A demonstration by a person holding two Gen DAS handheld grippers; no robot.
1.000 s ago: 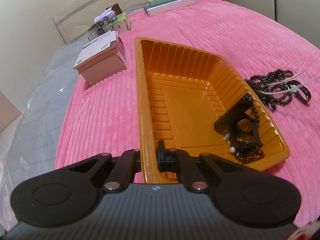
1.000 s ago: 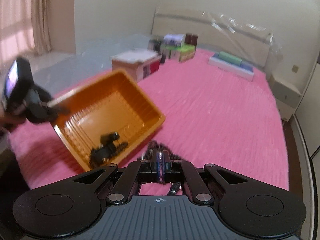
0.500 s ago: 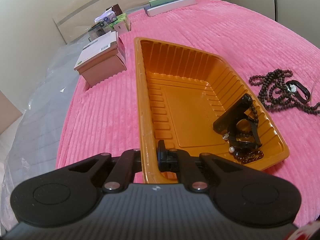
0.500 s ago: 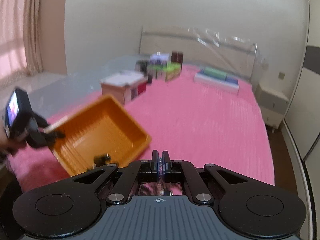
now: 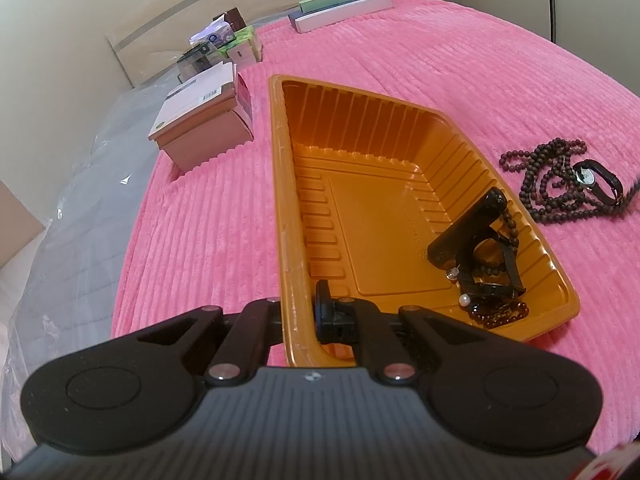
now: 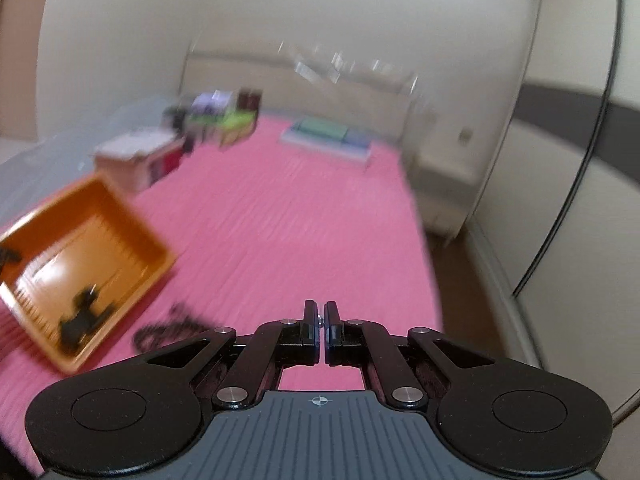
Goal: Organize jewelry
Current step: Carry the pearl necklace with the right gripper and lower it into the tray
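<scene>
An orange plastic tray lies on the pink bedspread. My left gripper is shut on the tray's near rim. Black jewelry pieces and dark beads lie in the tray's near right corner. A dark bead necklace and a black wristwatch lie on the bedspread right of the tray. In the blurred right wrist view my right gripper is nearly shut, with a tiny pale item between the fingertips; it is too small to name. The tray and necklace show at lower left.
A pink-brown box stands left of the tray. Small boxes and flat books lie near the headboard. Clear plastic sheeting covers the bed's left side. A nightstand stands right of the bed.
My right gripper has lifted away from the necklace and watch and swung right and back down; its view is now blurred. The left gripper and tray have not moved.
</scene>
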